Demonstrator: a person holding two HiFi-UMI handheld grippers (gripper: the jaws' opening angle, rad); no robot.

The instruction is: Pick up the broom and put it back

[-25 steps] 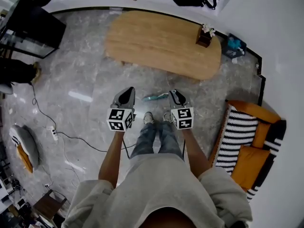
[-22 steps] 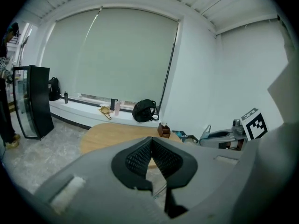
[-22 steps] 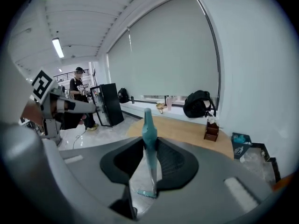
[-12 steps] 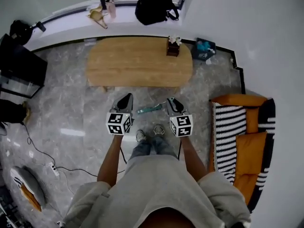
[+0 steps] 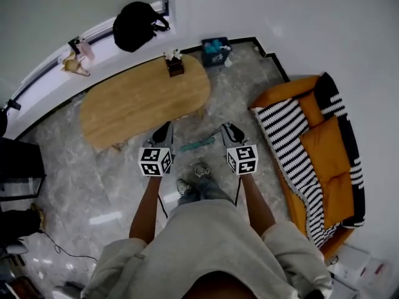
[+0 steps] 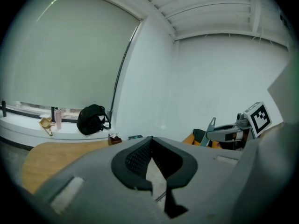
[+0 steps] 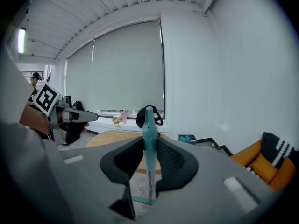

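The broom (image 5: 198, 144) is a small teal one and hangs above the grey marble floor between my two hands in the head view. My right gripper (image 5: 225, 129) is shut on its handle. In the right gripper view the teal handle (image 7: 148, 125) stands upright between the pads of that gripper (image 7: 149, 141), with the brush end low behind the jaws. My left gripper (image 5: 164, 128) is beside the broom and apart from it. Its jaw tips meet and hold nothing in the left gripper view (image 6: 151, 139).
An oval wooden table (image 5: 143, 104) stands just ahead with a small brown box (image 5: 174, 64) on it. Behind it are a black backpack (image 5: 134, 27) on a ledge and a teal box (image 5: 216, 48). An orange sofa with a striped blanket (image 5: 312, 148) is at the right.
The person has turned, so the table has slid left in the view and the sofa has swung in at the right. Both grippers went along with the turn, the broom still in the right one.
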